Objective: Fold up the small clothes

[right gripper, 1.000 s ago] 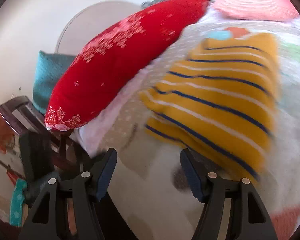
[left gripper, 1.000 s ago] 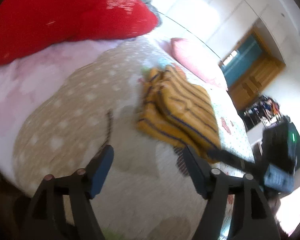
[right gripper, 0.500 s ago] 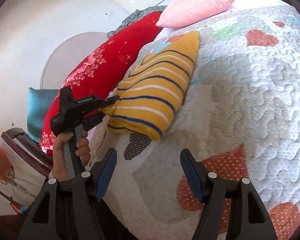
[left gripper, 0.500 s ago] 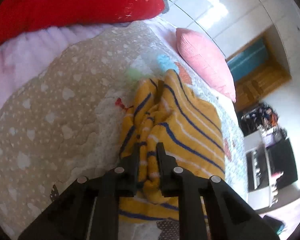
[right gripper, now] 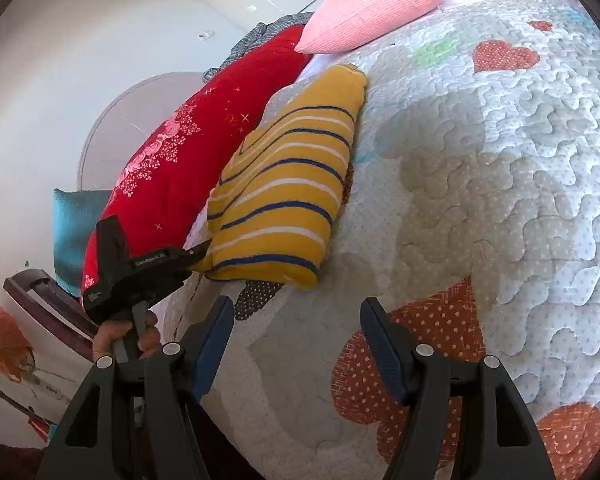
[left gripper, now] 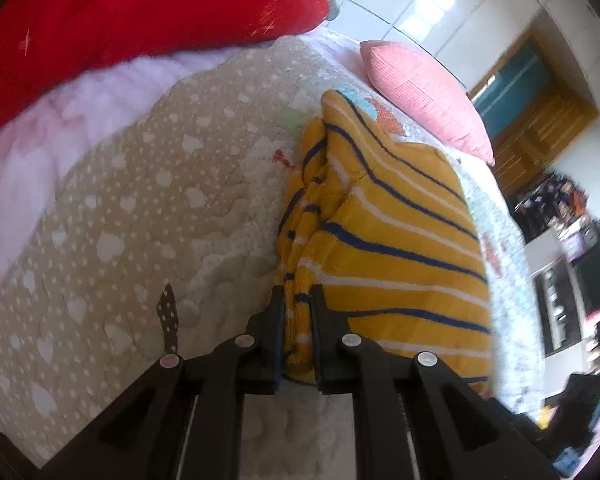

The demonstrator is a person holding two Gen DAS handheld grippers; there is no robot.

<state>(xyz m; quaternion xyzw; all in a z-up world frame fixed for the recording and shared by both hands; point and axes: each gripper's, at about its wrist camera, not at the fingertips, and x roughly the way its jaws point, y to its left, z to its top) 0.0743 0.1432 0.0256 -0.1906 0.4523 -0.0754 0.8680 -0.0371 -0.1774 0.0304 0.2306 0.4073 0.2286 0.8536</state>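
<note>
A folded yellow garment with blue and white stripes lies on the quilted bed cover. My left gripper is shut on the garment's near bunched edge. In the right wrist view the same garment lies near the bed's left side, and the left gripper pinches its near left corner, held by a hand. My right gripper is open and empty, above the quilt just in front of the garment, not touching it.
A large red pillow lies along the bed's far side; it also shows in the right wrist view. A pink pillow sits beyond the garment. A teal cushion and dark chair frame stand left of the bed.
My left gripper closed on the garment's edge after being open a second ago. My right gripper pulled back from the garment and stayed open.
</note>
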